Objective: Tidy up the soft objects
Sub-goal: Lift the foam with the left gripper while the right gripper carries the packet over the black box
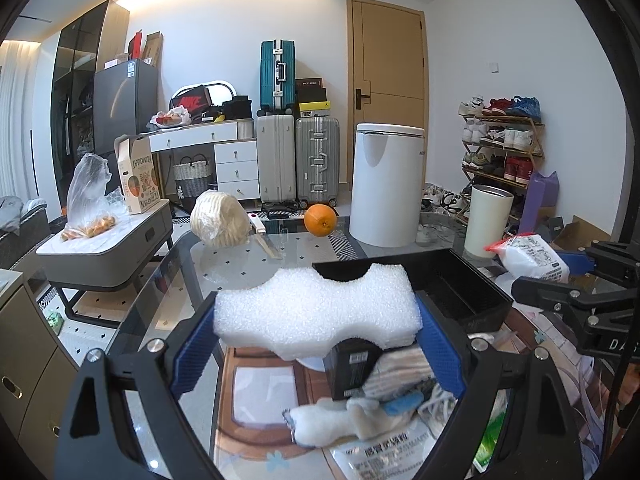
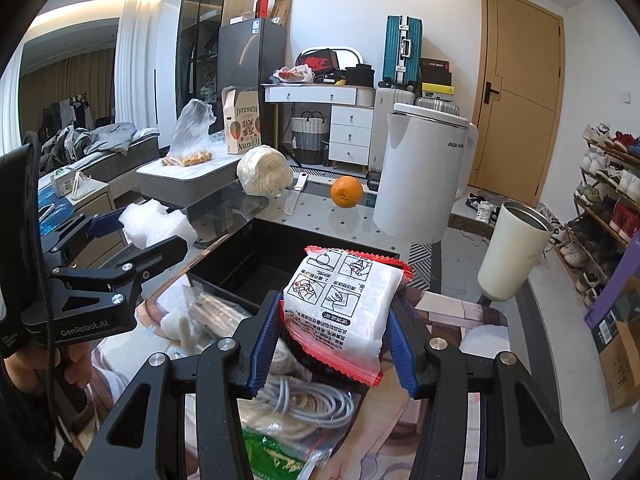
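Nearest my lenses are both grippers, each loaded. My left gripper stands wide, its blue pads pressed on either end of a white foam block, carried clear above the glass table. My right gripper pinches a white packet with red edges between its blue pads; the packet stands upright, printed side toward me.

Glass table: runs from near edge to far, cluttered at the near end. White bin: on the floor beyond the table's far right. Black tray: on the table just beyond both held items, interior bare where visible. Cream tumbler: right of the tray, rim open. Wrapped pale bundle: far left of the table, a knife touching its right side. Orange: far edge, right of the knife, standing apart. Coiled cable, folded cloths and a fluffy white piece: heaped on the near table below the grippers.
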A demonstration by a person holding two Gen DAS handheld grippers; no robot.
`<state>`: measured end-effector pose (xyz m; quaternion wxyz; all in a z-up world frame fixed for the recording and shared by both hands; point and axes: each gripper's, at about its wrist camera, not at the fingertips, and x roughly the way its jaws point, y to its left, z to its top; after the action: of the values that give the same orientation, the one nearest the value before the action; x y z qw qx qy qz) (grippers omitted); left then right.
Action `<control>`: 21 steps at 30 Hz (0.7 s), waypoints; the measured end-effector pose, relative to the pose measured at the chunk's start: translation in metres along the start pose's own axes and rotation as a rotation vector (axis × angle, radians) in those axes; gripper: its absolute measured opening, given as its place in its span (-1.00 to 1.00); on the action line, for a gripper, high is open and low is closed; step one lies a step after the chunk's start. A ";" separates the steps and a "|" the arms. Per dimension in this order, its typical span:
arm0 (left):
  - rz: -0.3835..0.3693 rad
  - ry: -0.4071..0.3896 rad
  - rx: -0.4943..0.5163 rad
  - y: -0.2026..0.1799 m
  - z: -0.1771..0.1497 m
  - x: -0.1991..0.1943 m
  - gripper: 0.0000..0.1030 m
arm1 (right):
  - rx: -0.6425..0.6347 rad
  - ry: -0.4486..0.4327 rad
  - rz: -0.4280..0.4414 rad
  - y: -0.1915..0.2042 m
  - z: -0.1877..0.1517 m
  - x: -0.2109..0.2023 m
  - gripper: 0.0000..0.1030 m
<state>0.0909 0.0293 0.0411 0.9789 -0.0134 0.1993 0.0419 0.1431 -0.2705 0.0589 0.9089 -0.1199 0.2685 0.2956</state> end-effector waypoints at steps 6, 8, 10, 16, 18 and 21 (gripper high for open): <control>-0.002 -0.001 0.008 -0.001 0.009 0.012 0.76 | -0.006 0.007 0.010 -0.004 0.009 0.017 -0.02; -0.006 -0.001 0.010 -0.002 0.011 0.016 0.76 | -0.009 0.012 0.014 -0.006 0.013 0.023 -0.02; -0.008 0.002 0.011 -0.002 0.013 0.021 0.76 | -0.014 0.018 0.017 -0.008 0.015 0.029 -0.02; -0.025 0.011 0.018 -0.005 0.017 0.034 0.76 | -0.027 0.039 0.029 -0.012 0.018 0.046 -0.02; -0.037 0.015 0.024 -0.007 0.019 0.039 0.76 | -0.028 0.048 0.033 -0.013 0.020 0.052 -0.02; -0.044 0.026 0.037 -0.010 0.021 0.048 0.76 | -0.033 0.056 0.041 -0.015 0.020 0.060 -0.02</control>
<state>0.1435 0.0235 0.0416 0.9771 -0.0003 0.2122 0.0166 0.2009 -0.2470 0.0428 0.8926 -0.1374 0.2916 0.3151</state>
